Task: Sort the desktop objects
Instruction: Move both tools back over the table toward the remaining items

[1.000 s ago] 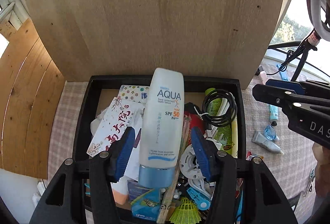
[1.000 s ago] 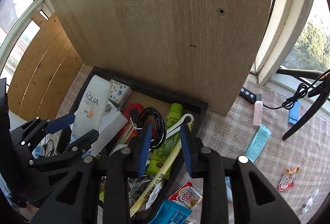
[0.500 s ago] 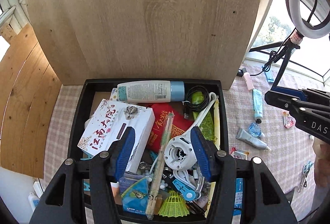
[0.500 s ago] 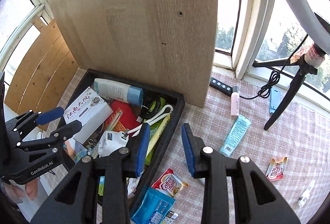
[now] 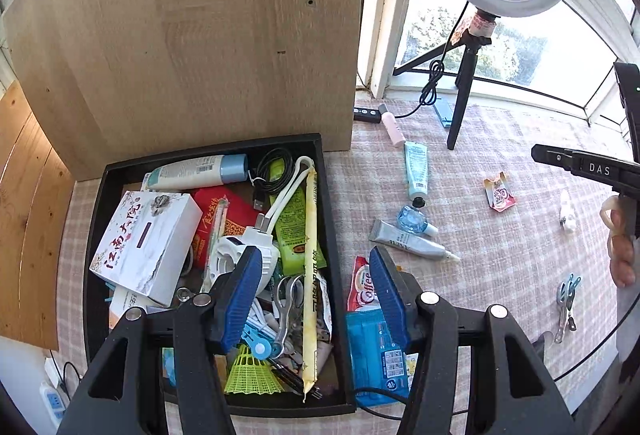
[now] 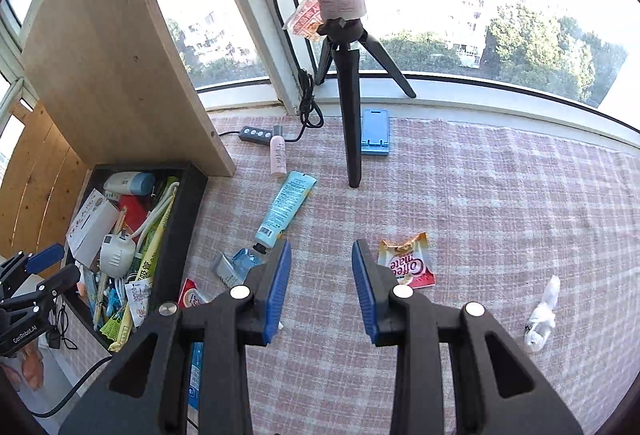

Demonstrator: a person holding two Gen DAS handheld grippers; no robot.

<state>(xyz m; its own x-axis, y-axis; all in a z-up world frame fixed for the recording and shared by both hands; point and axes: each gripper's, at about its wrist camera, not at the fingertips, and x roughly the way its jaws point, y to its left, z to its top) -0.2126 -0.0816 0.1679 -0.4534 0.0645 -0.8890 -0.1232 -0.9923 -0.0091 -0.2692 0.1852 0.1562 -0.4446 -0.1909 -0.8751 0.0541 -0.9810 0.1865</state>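
Desktop clutter is mostly piled in the black rectangular tray (image 5: 332,235); from the left wrist view, the left gripper (image 5: 316,291) is seen spread and empty above its right wall. From the right wrist view, the right gripper (image 6: 321,285) is held apart, empty, beside the orange-red Coffee-mate sachet (image 6: 408,263); that flat foil could easily be skidded instead of pinched.
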